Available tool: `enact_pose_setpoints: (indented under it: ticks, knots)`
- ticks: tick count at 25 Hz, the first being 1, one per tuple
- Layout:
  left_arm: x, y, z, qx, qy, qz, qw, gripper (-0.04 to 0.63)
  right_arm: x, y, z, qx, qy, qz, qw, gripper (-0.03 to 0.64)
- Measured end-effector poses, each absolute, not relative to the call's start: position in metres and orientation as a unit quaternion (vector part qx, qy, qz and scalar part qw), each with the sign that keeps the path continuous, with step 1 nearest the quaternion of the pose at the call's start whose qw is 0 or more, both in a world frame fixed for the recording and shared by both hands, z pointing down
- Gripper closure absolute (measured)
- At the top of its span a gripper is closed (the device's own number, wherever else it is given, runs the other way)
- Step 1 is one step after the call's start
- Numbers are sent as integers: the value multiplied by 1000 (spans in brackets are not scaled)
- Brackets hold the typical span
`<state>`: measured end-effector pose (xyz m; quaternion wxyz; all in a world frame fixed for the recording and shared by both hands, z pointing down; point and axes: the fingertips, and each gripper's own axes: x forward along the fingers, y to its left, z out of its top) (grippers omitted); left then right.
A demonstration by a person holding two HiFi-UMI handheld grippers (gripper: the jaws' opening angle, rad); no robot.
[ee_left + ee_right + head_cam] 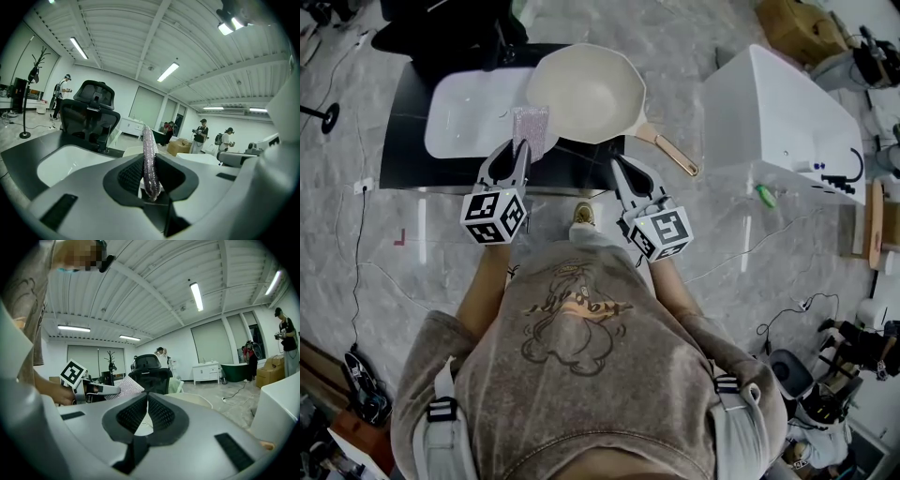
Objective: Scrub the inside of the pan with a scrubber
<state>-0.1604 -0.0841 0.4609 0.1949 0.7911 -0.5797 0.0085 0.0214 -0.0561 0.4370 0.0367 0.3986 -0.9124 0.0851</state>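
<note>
The left gripper pinches the sparkly scrubber, the right gripper is closed empty; I'd steady the cream pan, ahead at twelve o'clock, by its four-o'clock handle first.

Your scrubber glitters, a rough mesh; your pan shows a smooth, satin coating; your left hand-held gripper wears matt grey plastic with ribbed black pads.
</note>
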Motion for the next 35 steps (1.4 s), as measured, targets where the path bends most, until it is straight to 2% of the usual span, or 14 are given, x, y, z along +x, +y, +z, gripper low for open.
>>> enact_pose_setpoints:
  ticks: [14,21,22,23,24,26,29,35]
  knots:
    - [-133,-147,455,771,-604,2,203,511,46,-123,429,347,-934,75,45,594]
    - [-128,-166,456,782,-587,6,207,511,49,-143,429,366,-927,75,44,591]
    - [-128,-169,456,784,-584,8,208,511,50,-146,431,367,-926,77,48,551]
    - [-127,-172,457,787,-581,10,209,511,51,-148,434,366,-925,81,55,440]
    - [-126,-174,457,789,-578,11,210,511,52,-150,437,364,-925,82,65,367]
    - [-126,-179,458,792,-573,12,211,511,55,-153,447,354,-927,69,104,311]
    - [-127,-183,460,795,-568,12,215,511,64,-155,472,327,-924,36,195,254]
    - [-127,-194,465,798,-559,9,223,511,85,-166,515,289,-908,29,300,250]
